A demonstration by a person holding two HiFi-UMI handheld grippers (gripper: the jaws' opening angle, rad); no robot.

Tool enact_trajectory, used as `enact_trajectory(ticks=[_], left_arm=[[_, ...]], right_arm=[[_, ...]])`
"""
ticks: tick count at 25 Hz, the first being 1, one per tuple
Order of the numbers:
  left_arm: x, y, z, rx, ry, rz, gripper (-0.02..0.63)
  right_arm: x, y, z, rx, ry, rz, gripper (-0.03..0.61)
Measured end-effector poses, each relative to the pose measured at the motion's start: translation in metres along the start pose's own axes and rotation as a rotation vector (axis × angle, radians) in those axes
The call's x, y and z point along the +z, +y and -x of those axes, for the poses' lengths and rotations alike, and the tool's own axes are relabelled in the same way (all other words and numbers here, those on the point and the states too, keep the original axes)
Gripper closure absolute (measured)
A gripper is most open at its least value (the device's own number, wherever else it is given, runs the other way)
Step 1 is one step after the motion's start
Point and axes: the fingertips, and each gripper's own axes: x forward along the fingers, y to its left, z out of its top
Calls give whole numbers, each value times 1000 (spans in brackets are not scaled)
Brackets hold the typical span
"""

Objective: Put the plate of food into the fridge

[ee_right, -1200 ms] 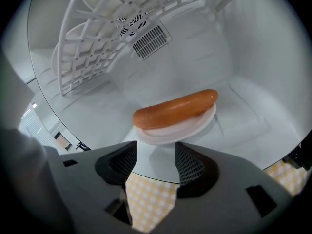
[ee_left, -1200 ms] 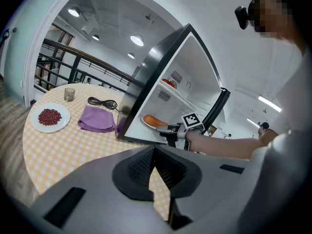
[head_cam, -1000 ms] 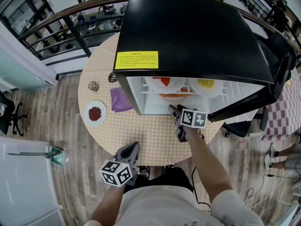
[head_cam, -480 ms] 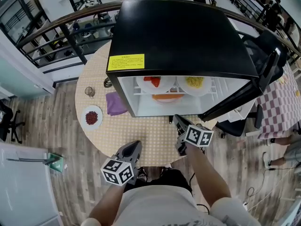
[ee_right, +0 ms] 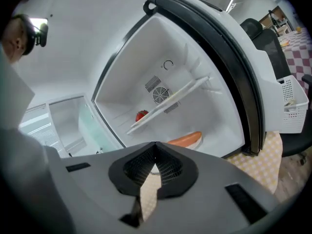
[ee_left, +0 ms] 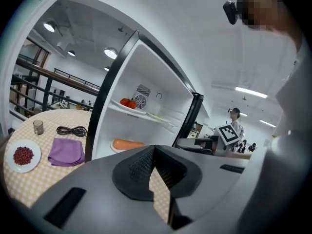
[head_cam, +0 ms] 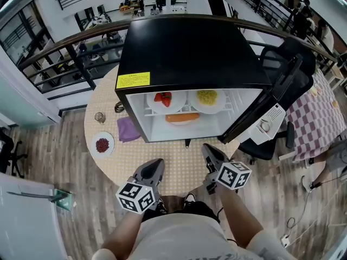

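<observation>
The black fridge (head_cam: 190, 53) stands on the round table (head_cam: 173, 158) with its door (head_cam: 271, 99) swung open to the right. Inside, a plate of tomatoes (head_cam: 162, 99) and a plate of yellow food (head_cam: 207, 97) sit on the upper shelf. A plate with an orange sausage (head_cam: 181, 117) rests below them. A plate of red beans (head_cam: 103, 144) lies on the table left of the fridge. My left gripper (head_cam: 153, 167) and right gripper (head_cam: 209, 150) hover shut and empty over the table's near edge. The left gripper view shows its own gripper (ee_left: 153, 150) shut, as does the right gripper (ee_right: 155, 147).
A purple cloth (head_cam: 128, 129), a small glass (head_cam: 100, 117) and a coiled black cable (head_cam: 118, 107) lie on the table left of the fridge. A black office chair (head_cam: 271, 145) stands behind the open door. A railing (head_cam: 65, 42) curves behind the table.
My right gripper has drawn back out of the fridge mouth toward the table's near edge and its jaws have closed. The orange sausage plate stays on the lower shelf. The left gripper has barely moved.
</observation>
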Motion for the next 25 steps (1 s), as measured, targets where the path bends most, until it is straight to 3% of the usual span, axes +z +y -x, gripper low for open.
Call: enact_trajectory(ticks=[7,14,25], left_arm=[[27,-22,4,-15,-72,-67,607],[47,-33,12,-19,-124,-108,607],[51,-30,15,-19,-132,-98,607]], right_arm=[[34,30,35,46,-95,34,557],[46,43,50,10,-130,167,557],[38,48,47,23,-114,150,557]])
